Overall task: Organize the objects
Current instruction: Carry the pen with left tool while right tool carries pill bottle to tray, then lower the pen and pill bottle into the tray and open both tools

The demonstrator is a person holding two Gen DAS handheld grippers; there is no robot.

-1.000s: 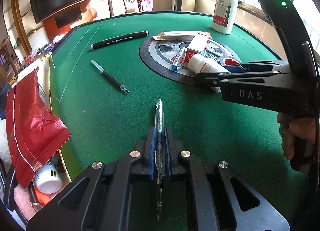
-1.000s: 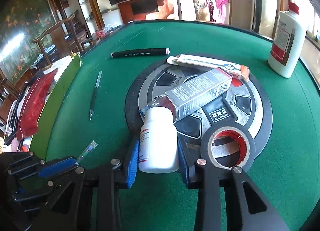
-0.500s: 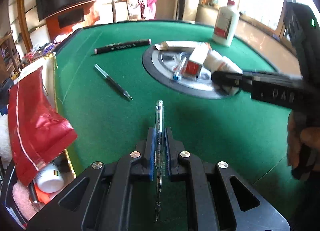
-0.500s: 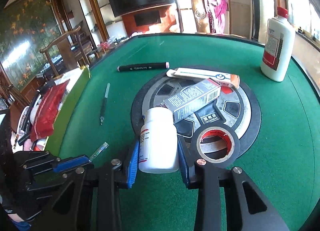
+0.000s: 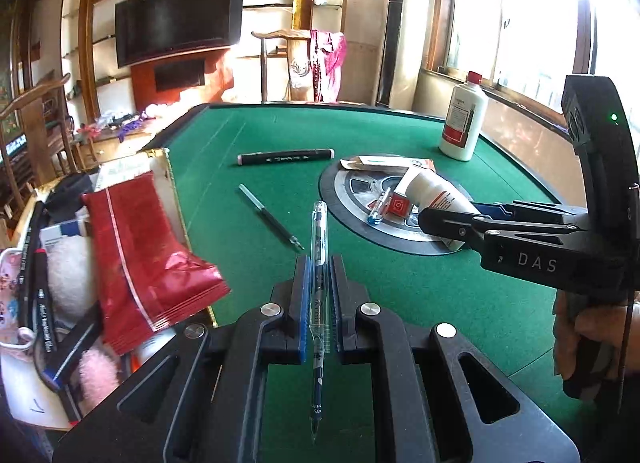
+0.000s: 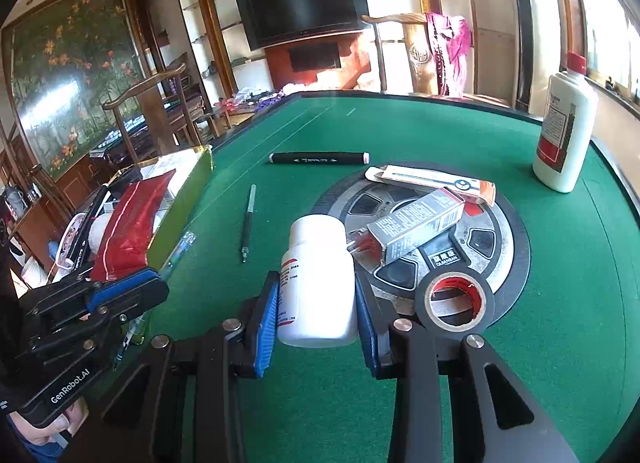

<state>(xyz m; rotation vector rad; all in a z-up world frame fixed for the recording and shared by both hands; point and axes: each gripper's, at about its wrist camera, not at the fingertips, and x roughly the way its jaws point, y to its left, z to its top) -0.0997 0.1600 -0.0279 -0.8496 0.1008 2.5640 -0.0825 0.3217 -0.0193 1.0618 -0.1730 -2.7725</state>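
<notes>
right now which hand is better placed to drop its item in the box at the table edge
Left. Its tool, shut on the clear plastic pen, is right beside the open gold-rimmed box; the right tool, holding the white plastic bottle, sits farther off by the round centre panel.

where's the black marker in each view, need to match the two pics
Left wrist: the black marker lies on the green felt in the upper middle, left of the round centre disc.
Right wrist: the black marker lies upper middle, beyond and left of the disc.
Shared landmark: the white bottle with a red cap standing at the table's far right.
</notes>
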